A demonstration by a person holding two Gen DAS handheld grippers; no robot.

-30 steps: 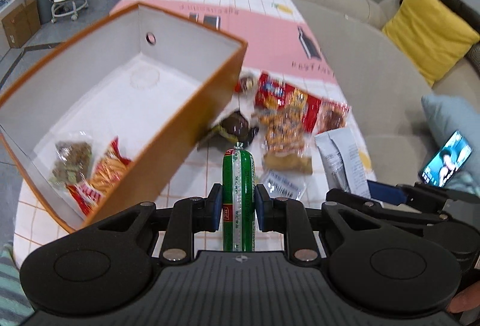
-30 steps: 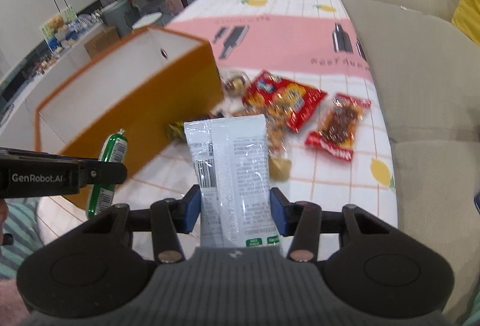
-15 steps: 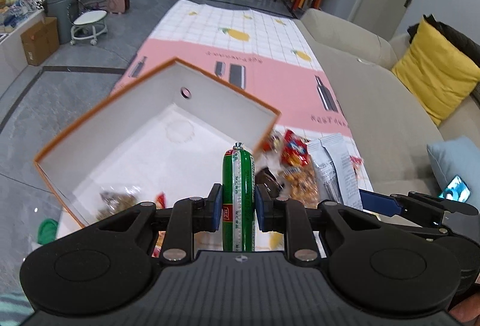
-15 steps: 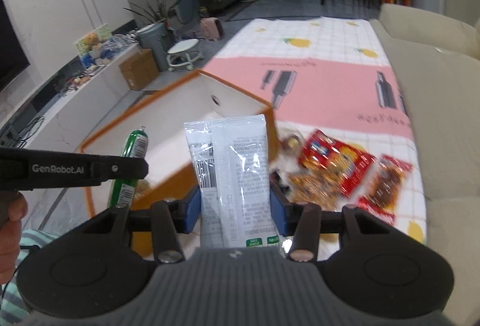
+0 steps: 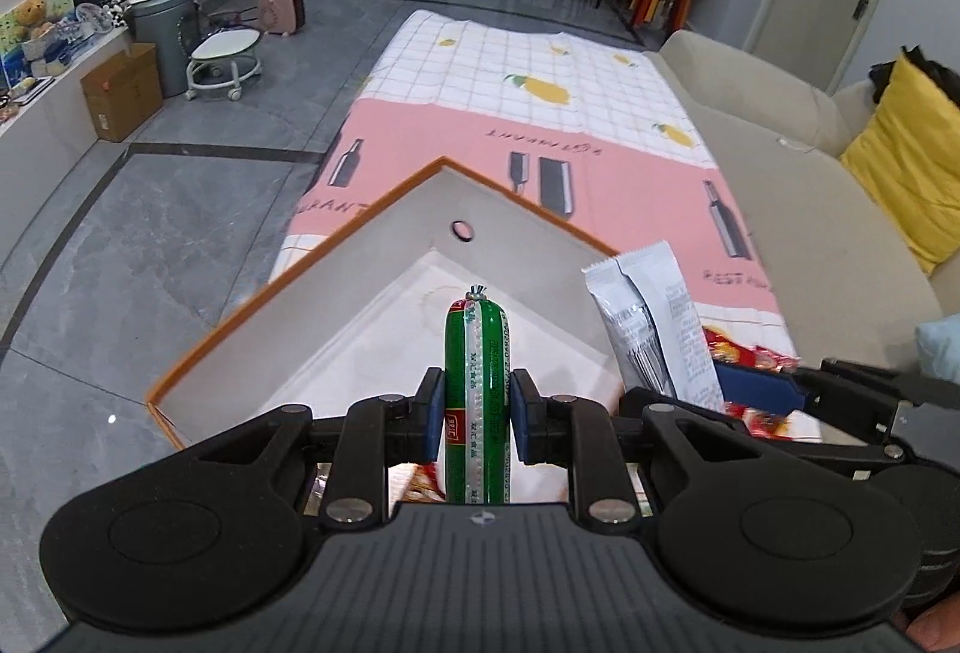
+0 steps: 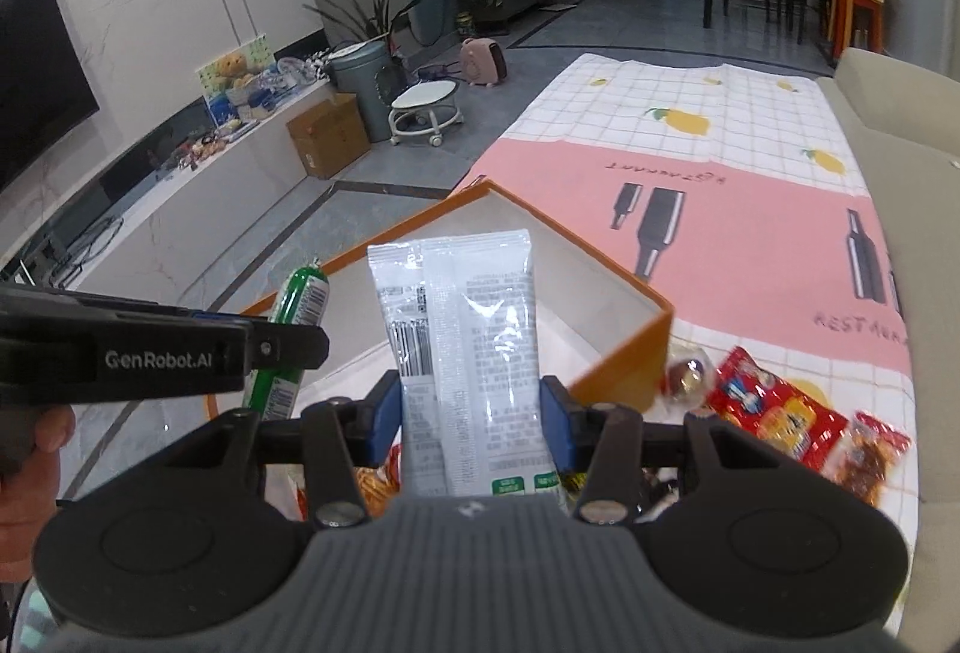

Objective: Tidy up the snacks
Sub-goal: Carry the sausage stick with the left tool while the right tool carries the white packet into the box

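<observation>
My left gripper point(image 5: 477, 416) is shut on a green sausage stick point(image 5: 477, 383) and holds it upright above the open orange box point(image 5: 360, 293) with a white inside. My right gripper point(image 6: 471, 422) is shut on a white snack packet point(image 6: 468, 353), held over the same box point(image 6: 624, 347). The packet also shows in the left wrist view point(image 5: 654, 323), and the sausage point(image 6: 294, 335) in the right wrist view. Loose snacks, a red packet point(image 6: 774, 419) among them, lie on the cloth right of the box.
The box stands on a pink and white checked tablecloth point(image 5: 570, 113). A beige sofa point(image 5: 810, 209) with a yellow cushion point(image 5: 906, 161) runs along the right. Grey floor, a cardboard box point(image 6: 327, 134) and a small stool point(image 6: 423, 110) lie to the left.
Both grippers have risen and moved left over the box with their snacks still held. The loose snacks have dropped low in the right wrist view.
</observation>
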